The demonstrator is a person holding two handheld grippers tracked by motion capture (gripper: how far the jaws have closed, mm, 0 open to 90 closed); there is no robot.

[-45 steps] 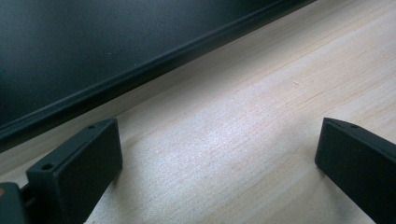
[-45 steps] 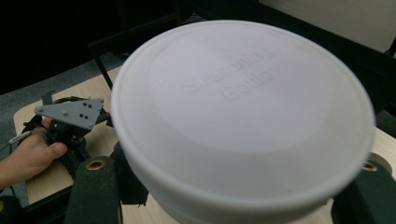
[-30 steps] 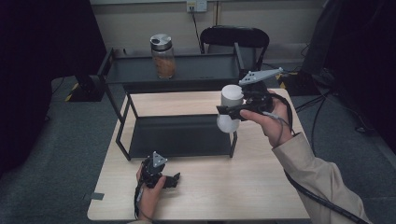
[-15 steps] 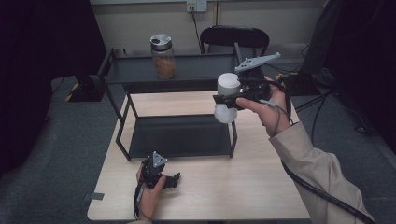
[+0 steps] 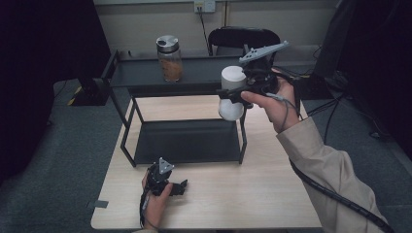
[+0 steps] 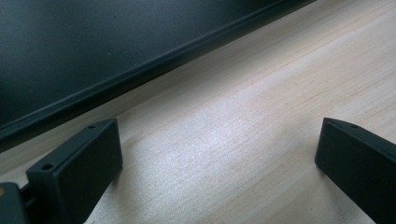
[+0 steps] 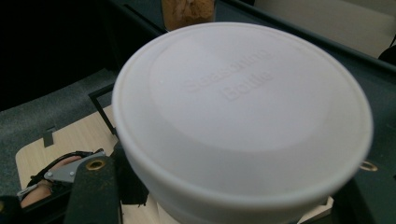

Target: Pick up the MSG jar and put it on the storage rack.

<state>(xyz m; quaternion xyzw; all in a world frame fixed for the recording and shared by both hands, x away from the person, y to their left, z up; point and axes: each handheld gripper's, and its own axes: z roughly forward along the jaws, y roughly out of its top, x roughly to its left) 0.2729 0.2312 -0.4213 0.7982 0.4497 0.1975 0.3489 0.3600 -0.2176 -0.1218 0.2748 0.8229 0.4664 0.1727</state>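
right gripper [image 5: 232,95]: I am clamping the white bottle [image 5: 232,92], holding it in the air just beside the rack [image 5: 127,130]'s top shelf | left gripper [image 5: 178,186]: I am resting it on the table [image 5: 252,194], jaws spread with nothing between them | jar [image 5: 169,58]: standing on the top shelf

Table [image 5: 272,204]: two-tier rack [image 5: 187,141] on far half. Lidded jar [image 5: 169,57] on upper shelf, left. Bottle [image 5: 232,92] in right gripper [image 5: 238,93] at rack's right end, above lower shelf. Left gripper [image 5: 180,186] on table, near edge. Chair [image 5: 243,38] behind rack.

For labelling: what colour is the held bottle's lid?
White lid, clearest in the right gripper view.
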